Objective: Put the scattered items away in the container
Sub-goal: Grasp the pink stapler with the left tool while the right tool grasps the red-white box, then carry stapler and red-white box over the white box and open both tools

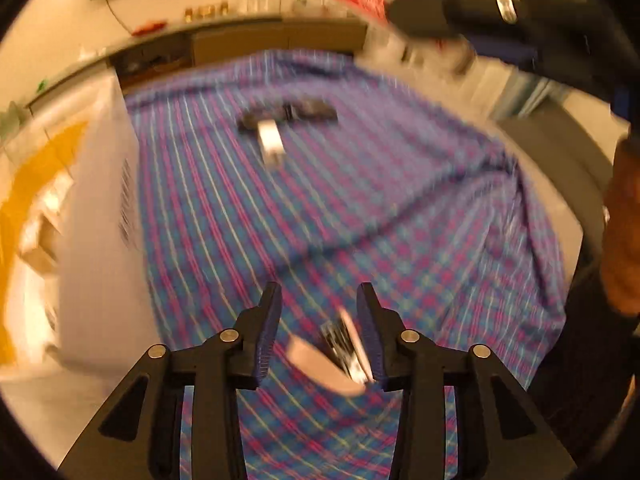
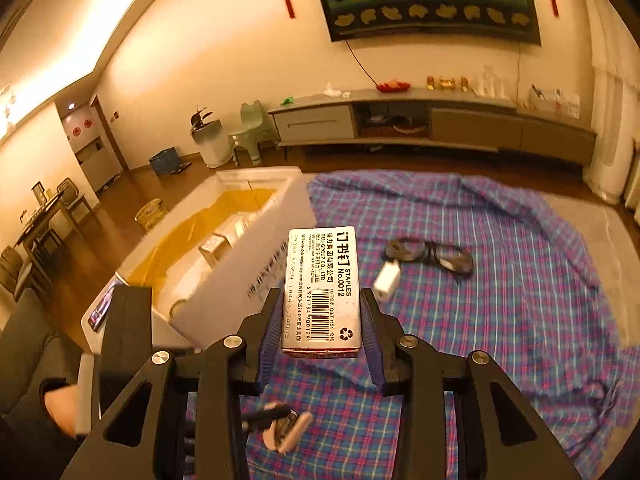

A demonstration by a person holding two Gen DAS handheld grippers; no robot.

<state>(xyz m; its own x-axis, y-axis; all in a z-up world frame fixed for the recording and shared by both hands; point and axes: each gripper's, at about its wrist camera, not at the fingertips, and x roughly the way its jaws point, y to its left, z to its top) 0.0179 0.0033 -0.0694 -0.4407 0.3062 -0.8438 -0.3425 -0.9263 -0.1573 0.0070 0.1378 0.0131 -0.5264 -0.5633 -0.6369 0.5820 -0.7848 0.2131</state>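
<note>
Right gripper (image 2: pixel 321 320) clamping staple box (image 2: pixel 322 288); left gripper (image 1: pixel 319 330) spread wide over stapler (image 1: pixel 340 354). Risk: box slipping before white container (image 2: pixel 240 256).

A white staple box (image 2: pixel 322 292), barcode side up, sits clamped above the cloth. A white-walled container (image 2: pixel 256 248) with yellow lining stands left. Glasses (image 2: pixel 430 254), a white adapter (image 2: pixel 386 280) and a small stapler (image 2: pixel 286 428) lie scattered.

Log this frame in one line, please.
right hand-held gripper: holds staples box aloft | left hand-held gripper: open over stapler | glasses, adapter: on cloth
</note>
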